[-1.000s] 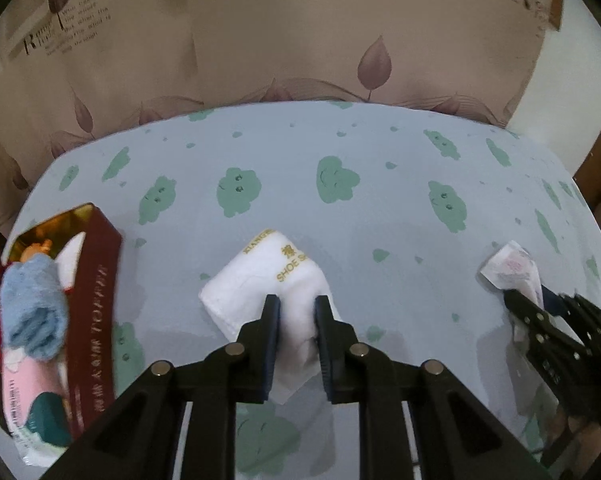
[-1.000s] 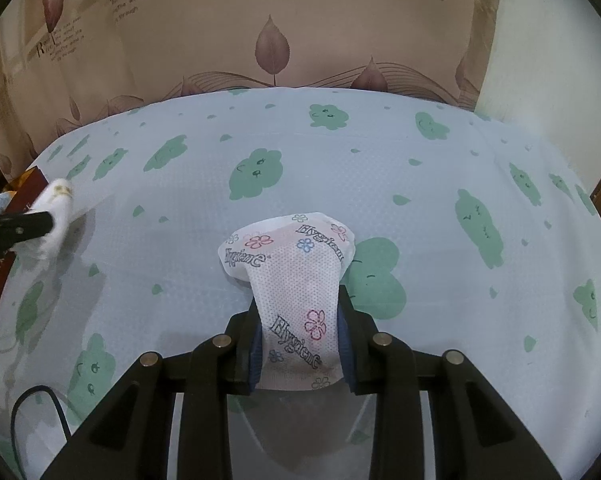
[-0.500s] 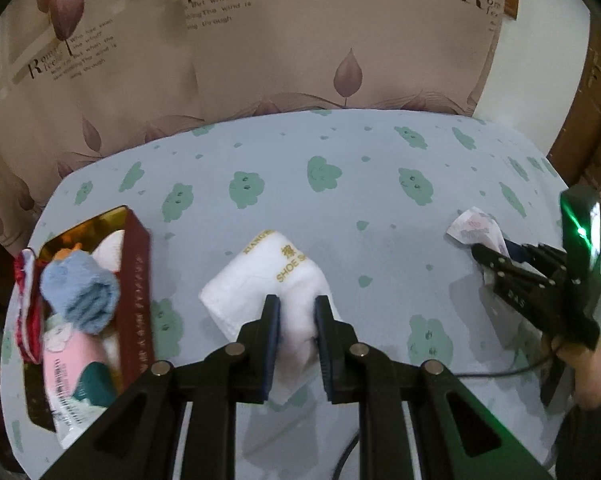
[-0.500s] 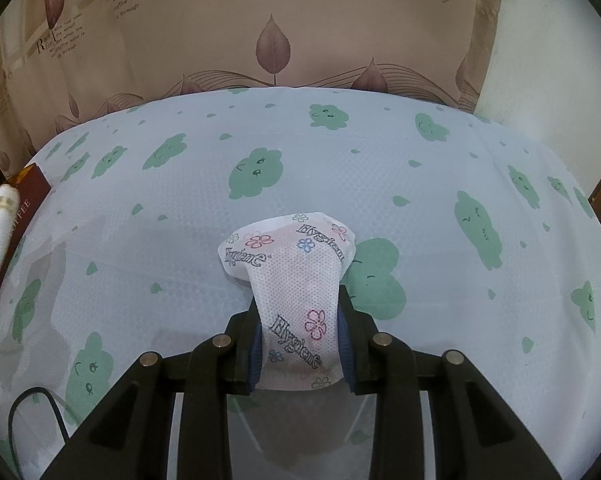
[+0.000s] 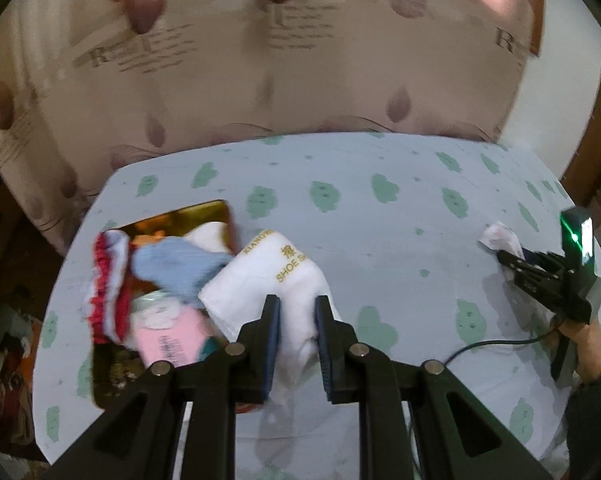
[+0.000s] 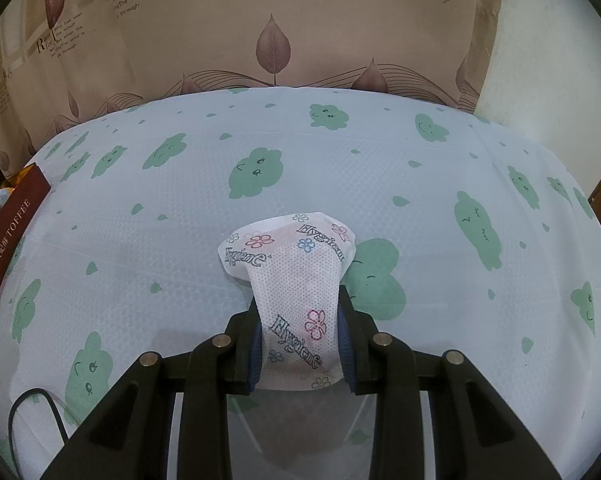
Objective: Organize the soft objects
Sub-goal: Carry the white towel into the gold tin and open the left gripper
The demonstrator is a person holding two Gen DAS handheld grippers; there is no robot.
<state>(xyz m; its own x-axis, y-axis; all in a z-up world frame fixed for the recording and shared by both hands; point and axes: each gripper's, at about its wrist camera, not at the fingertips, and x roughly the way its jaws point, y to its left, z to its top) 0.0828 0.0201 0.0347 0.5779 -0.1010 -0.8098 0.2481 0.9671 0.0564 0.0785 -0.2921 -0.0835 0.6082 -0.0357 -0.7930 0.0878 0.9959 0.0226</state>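
Cloud-print tablecloth (image 6: pixel 440 208) beneath white cloth (image 5: pixel 268 280) between left tongs (image 5: pixel 296 320).

The left gripper (image 5: pixel 296 312) has risen and swung left, carrying the white shoe-shine cloth (image 5: pixel 266 280) over the near right edge of the toffee tin (image 5: pixel 100 376). In the right wrist view, it has left the frame.

Beige leaf-print curtain (image 6: pixel 276 20) w/ text behind table (image 6: pixel 420 208) — pale blue cloth, green cloud print; white wall (image 6: pixel 548 40) at right.
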